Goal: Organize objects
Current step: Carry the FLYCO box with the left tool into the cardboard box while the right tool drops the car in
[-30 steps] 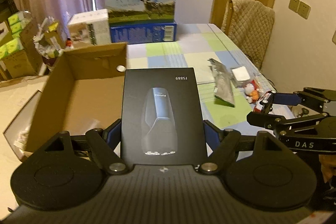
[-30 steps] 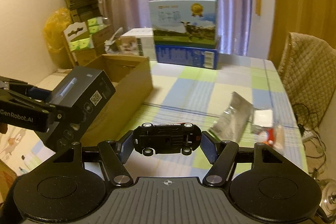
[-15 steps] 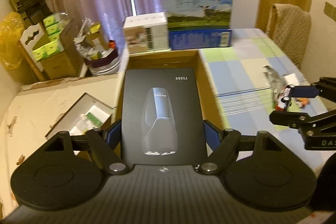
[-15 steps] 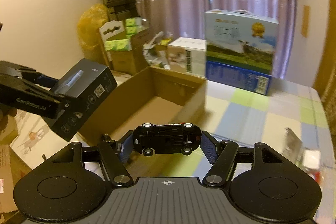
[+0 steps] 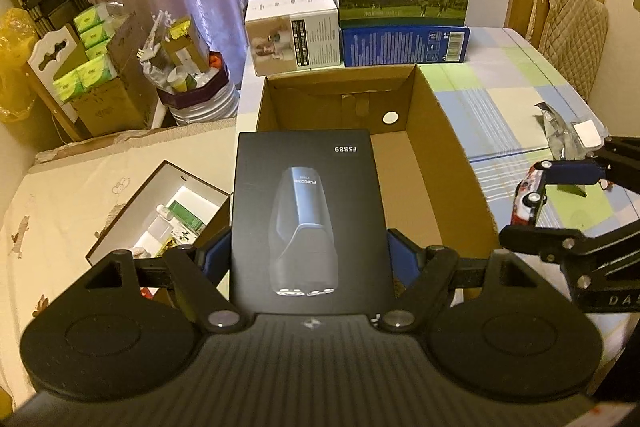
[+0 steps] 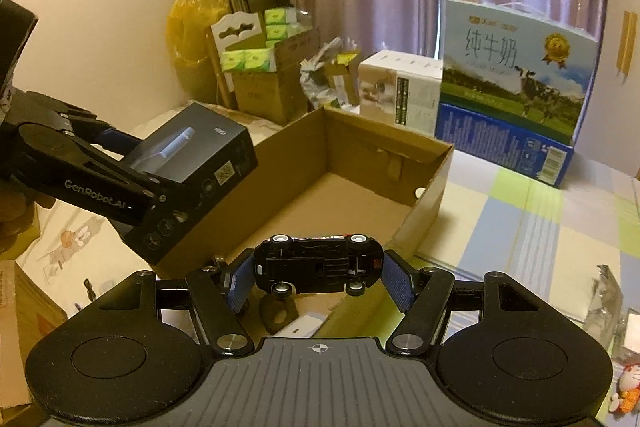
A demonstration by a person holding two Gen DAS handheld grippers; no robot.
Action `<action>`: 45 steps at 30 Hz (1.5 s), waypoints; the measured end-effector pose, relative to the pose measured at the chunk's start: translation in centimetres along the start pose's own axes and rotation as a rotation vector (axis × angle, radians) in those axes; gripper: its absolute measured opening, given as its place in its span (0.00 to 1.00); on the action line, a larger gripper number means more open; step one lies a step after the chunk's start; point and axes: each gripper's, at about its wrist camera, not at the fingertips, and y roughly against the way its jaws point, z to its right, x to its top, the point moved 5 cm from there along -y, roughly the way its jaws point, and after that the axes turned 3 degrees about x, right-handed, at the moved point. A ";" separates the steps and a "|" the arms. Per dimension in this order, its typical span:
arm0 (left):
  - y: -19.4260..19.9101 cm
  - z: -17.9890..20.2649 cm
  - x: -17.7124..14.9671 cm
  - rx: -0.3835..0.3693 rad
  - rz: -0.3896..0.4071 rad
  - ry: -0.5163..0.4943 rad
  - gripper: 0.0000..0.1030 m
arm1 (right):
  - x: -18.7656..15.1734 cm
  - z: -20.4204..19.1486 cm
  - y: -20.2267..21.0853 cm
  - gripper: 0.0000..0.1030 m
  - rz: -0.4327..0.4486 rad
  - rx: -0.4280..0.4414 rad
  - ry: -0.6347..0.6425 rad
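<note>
Your left gripper (image 5: 310, 259) pinches the black shaver box (image 5: 306, 211) flat between its fingers, the open cardboard box (image 5: 432, 131) just ahead for the drop; your right gripper (image 6: 318, 277) clamps the toy car (image 6: 318, 263) upside down, over its near rim
</note>
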 end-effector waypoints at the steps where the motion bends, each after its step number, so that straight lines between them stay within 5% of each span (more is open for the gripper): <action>1: -0.3 0.0 0.0 -0.004 -0.002 -0.001 0.74 | 0.0 0.0 -0.3 0.62 -0.003 0.000 0.001; 16: -3.5 0.3 0.6 -0.029 -0.004 -0.003 0.80 | 0.1 0.4 -2.3 0.62 -0.022 0.002 -0.006; 35: -2.0 -1.9 -0.4 0.007 0.011 0.069 0.80 | 1.1 0.2 -2.7 0.62 0.017 0.039 -0.045; 38: -1.8 -2.3 -0.5 0.015 0.014 0.075 0.80 | 1.4 -0.1 -2.7 0.76 0.067 0.083 -0.037; 45: -1.2 -2.7 -1.4 0.032 0.015 0.093 0.80 | 1.3 0.9 -2.1 0.76 0.082 0.037 -0.072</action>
